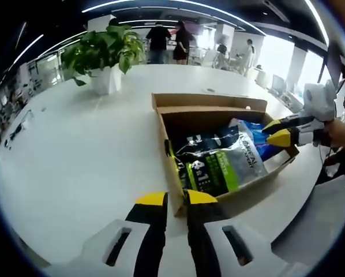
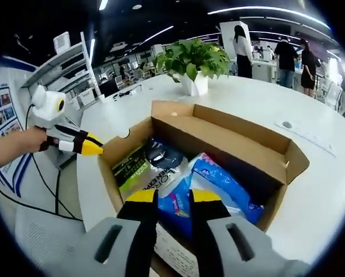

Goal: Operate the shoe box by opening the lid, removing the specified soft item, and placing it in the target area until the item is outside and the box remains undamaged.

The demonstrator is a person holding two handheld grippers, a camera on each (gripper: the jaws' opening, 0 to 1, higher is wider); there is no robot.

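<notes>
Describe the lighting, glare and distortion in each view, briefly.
Left gripper view: bright windows wash out the far right, ceiling light strips bend with the fisheye, and the white table curves strongly; the cardboard box stays sharp. Right gripper view: even light, glare on the glossy blue bag, the potted plant clear, people behind soft and small.

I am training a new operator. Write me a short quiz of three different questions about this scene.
1. True or false: the cardboard box is already open.
2. The plant stands: A) inside the box, B) on the white table beyond the box, C) on the floor.
3. Fill in: a blue bag and a dark ____-labelled bag lie inside the box.

Key: 1 true; 2 B; 3 green.
</notes>
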